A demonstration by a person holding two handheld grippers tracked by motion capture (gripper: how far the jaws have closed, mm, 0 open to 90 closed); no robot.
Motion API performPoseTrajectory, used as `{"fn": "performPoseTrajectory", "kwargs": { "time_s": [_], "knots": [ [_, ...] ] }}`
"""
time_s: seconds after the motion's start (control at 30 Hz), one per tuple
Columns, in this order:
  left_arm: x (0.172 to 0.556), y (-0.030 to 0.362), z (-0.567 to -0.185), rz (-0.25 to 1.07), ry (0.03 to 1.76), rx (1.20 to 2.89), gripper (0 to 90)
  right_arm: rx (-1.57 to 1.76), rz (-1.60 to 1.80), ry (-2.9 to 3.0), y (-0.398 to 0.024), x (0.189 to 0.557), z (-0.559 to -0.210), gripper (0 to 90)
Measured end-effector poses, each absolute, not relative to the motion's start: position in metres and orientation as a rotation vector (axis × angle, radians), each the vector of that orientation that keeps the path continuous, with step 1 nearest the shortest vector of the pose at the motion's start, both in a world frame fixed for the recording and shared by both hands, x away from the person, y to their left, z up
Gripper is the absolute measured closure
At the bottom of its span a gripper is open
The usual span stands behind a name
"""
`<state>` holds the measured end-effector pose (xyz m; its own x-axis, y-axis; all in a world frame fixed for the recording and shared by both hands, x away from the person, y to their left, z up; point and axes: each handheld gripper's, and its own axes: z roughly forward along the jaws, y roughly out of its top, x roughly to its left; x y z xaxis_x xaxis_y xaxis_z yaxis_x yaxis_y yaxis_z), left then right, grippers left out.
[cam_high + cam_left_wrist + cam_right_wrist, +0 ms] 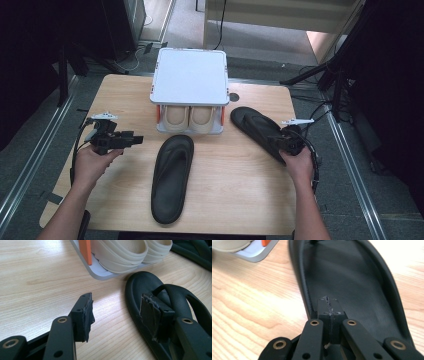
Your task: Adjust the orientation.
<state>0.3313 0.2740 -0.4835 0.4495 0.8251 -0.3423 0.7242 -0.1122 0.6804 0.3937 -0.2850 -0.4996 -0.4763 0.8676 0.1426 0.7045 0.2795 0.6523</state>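
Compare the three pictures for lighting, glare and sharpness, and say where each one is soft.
High view: evenly lit table, dark corners, white glare on the rack top. Left gripper view: jaws sharp, cream shoes slightly soft. Right gripper view: tabletop washed out at top right, black sandal blurring farther off.

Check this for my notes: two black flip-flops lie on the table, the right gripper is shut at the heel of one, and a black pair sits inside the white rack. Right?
Not quite: the pair inside the white rack is cream, as the high view shows. The two black flip-flops do lie on the table, and the right gripper is shut at one's heel.
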Motion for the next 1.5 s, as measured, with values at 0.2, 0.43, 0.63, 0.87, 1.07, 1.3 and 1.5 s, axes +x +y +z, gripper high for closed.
{"fn": "performPoseTrajectory", "kwargs": {
  "time_s": [0.2, 0.43, 0.63, 0.87, 1.07, 1.3, 1.5],
  "knots": [
    [0.330, 0.273, -0.482, 0.156, 1.299, 1.862, 44.4, 1.432, 0.985, 2.342, -0.272, 0.392, -0.499, 90.0],
    [0.328, 0.271, -0.481, 0.165, 1.283, 1.872, 44.4, 1.410, 0.986, 2.357, -0.258, 0.392, -0.500, 90.0],
    [0.328, 0.270, -0.482, 0.165, 1.284, 1.876, 44.4, 1.447, 1.019, 2.348, -0.252, 0.394, -0.501, 90.0],
    [0.328, 0.269, -0.482, 0.168, 1.280, 1.884, 44.4, 1.460, 1.001, 2.337, -0.245, 0.396, -0.502, 90.0],
    [0.328, 0.269, -0.482, 0.166, 1.281, 1.884, 44.3, 1.470, 1.011, 2.318, -0.250, 0.397, -0.501, 86.5],
    [0.328, 0.270, -0.483, 0.156, 1.303, 1.869, 43.5, 1.479, 1.049, 2.224, -0.268, 0.395, -0.487, 79.6],
    [0.324, 0.272, -0.482, 0.153, 1.303, 1.871, 42.7, 1.496, 1.072, 2.147, -0.282, 0.395, -0.477, 72.9]
  ]
}}
